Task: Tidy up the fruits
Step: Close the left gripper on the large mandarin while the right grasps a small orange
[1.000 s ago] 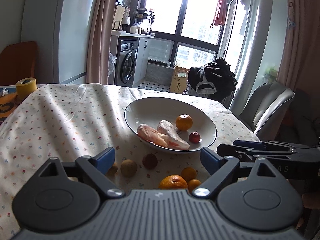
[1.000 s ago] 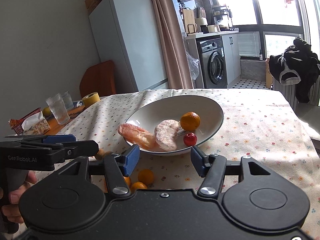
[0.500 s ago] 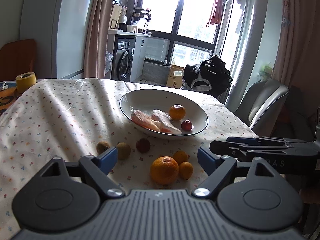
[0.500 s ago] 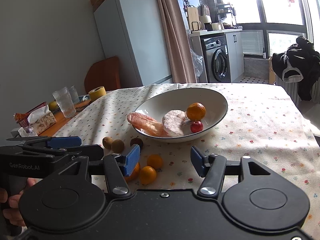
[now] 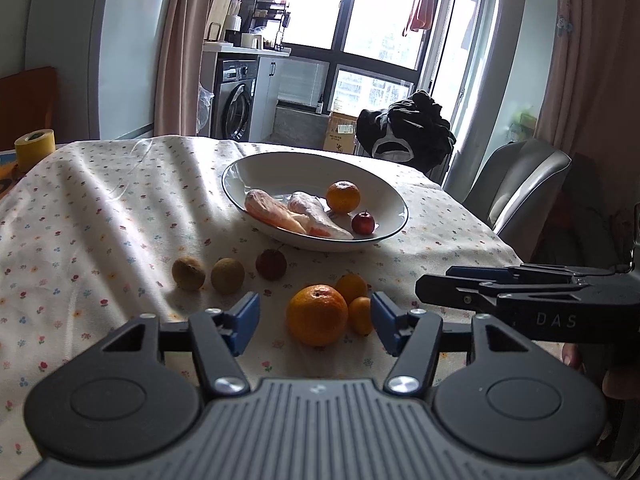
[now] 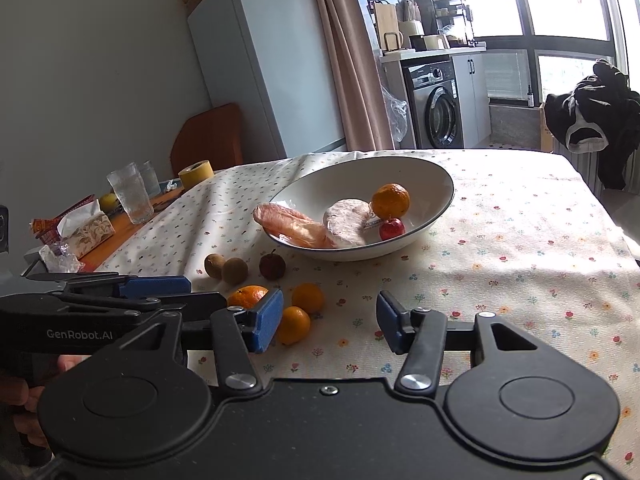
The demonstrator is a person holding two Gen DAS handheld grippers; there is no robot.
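Observation:
A white bowl [image 5: 360,172] [image 6: 436,184] on the flowered cloth holds two wrapped pink pieces, an orange [image 5: 343,197] and a small red fruit [image 5: 363,222]. In front of it lie two brown fruits [image 5: 188,273], a dark red fruit [image 5: 271,264], a large orange [image 5: 317,314] [image 6: 247,295] and two small oranges [image 5: 352,286] [image 6: 307,297]. My left gripper [image 5: 313,323] is open, its blue pads on either side of the large orange. My right gripper [image 6: 329,322] is open above bare cloth, right of the small oranges. Each gripper shows side-on in the other's view.
A yellow tape roll [image 5: 34,145], drinking glasses [image 6: 130,192] and a tissue pack [image 6: 86,229] sit at the table's left end. A grey chair [image 5: 520,184] stands at the right edge, with a black garment [image 5: 404,130] behind the table. A hand [image 6: 24,396] holds the left gripper.
Both grippers have drawn back and lifted, so the loose fruits in front of the bowl show fully. The large orange now lies between the left pads. No fruit has moved.

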